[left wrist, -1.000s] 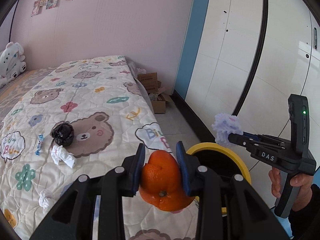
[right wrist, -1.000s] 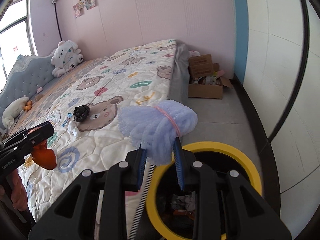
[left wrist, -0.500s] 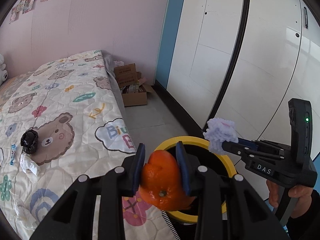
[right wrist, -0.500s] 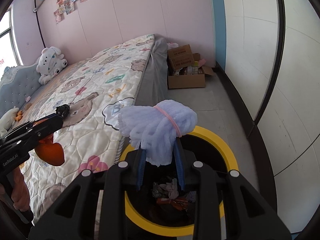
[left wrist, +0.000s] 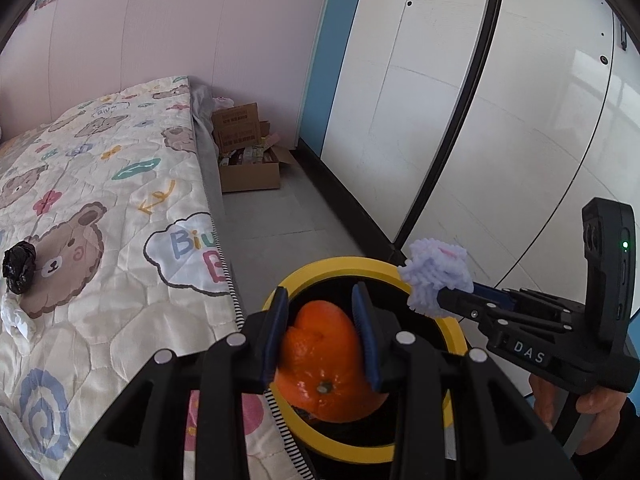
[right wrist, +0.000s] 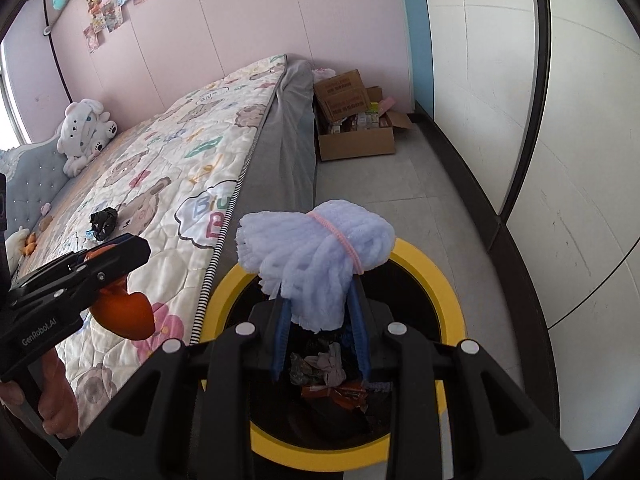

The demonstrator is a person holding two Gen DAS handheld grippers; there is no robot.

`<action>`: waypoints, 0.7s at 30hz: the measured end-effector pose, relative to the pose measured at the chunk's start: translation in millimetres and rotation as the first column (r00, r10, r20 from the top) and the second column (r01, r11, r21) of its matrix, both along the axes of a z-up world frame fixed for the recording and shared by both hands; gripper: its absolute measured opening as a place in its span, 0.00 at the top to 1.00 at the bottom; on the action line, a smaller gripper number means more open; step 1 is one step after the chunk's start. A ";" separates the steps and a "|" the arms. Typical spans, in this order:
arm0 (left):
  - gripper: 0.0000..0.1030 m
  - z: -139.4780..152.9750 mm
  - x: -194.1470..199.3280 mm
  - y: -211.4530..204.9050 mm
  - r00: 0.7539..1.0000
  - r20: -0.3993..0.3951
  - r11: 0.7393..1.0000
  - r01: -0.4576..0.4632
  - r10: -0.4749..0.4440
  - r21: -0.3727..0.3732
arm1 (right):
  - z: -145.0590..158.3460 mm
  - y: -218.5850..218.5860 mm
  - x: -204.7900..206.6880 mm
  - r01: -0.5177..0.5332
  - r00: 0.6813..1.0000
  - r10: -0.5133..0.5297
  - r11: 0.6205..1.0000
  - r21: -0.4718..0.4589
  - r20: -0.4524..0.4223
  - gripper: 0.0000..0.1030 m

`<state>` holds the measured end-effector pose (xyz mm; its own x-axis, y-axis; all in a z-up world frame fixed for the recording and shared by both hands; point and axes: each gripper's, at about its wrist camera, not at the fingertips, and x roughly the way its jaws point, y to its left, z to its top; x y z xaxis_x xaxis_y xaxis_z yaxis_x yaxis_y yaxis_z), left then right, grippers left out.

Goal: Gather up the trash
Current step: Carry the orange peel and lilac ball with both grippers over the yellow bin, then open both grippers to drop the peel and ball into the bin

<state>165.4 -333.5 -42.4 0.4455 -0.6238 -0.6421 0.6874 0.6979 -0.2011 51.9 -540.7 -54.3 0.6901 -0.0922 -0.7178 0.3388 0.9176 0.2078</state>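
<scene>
My left gripper point(left wrist: 320, 300) is shut on an orange peel point(left wrist: 326, 364) and hangs over the near side of a yellow-rimmed trash bin point(left wrist: 400, 270) beside the bed. The same gripper point(right wrist: 132, 248) and peel point(right wrist: 124, 312) appear at the left of the right wrist view. My right gripper point(right wrist: 318, 284) is shut on a pale blue yarn bundle point(right wrist: 316, 248) tied with a pink band, above the bin's point(right wrist: 436, 272) opening. That bundle point(left wrist: 436, 276) sits over the bin's far rim in the left wrist view. Wrappers and crumpled bits point(right wrist: 328, 376) lie inside the bin.
On the bear-print bedspread point(left wrist: 120, 184) lie a crumpled black bag point(left wrist: 18, 266) and a white tissue wad point(left wrist: 14, 316). An open cardboard box point(right wrist: 352, 128) stands on the floor by the pink wall. White wardrobe doors point(left wrist: 500, 120) run along the right. A plush toy point(right wrist: 84, 132) sits by the headboard.
Both grippers have swung from over the bed towards the bin and sunk lower; the peel and the yarn bundle now hang over the bin's opening, still gripped.
</scene>
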 end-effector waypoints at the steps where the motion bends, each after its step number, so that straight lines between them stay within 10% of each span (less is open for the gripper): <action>1: 0.70 -1.4 0.5 -1.0 1.000 -0.007 1.000 -0.001 0.001 0.000 | -1.0 -1.0 0.8 0.002 1.000 -0.002 1.000 0.004 -0.001 0.74; 10: 0.65 -8.7 1.8 -4.7 1.000 -0.021 1.000 0.001 -0.001 0.000 | -6.9 -10.8 4.9 0.031 0.999 -0.031 0.999 0.022 -0.007 0.69; 21: 0.28 -1.2 -0.8 7.7 1.000 0.001 0.999 -0.024 0.025 -0.042 | -2.5 -19.3 -1.5 0.088 0.996 -0.089 0.996 0.026 0.006 0.51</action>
<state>164.6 -325.8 -43.6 0.4620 -0.6389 -0.6151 0.6705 0.7056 -0.2293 50.4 -560.0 -56.7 0.6849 -0.1345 -0.7162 0.4170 0.8783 0.2339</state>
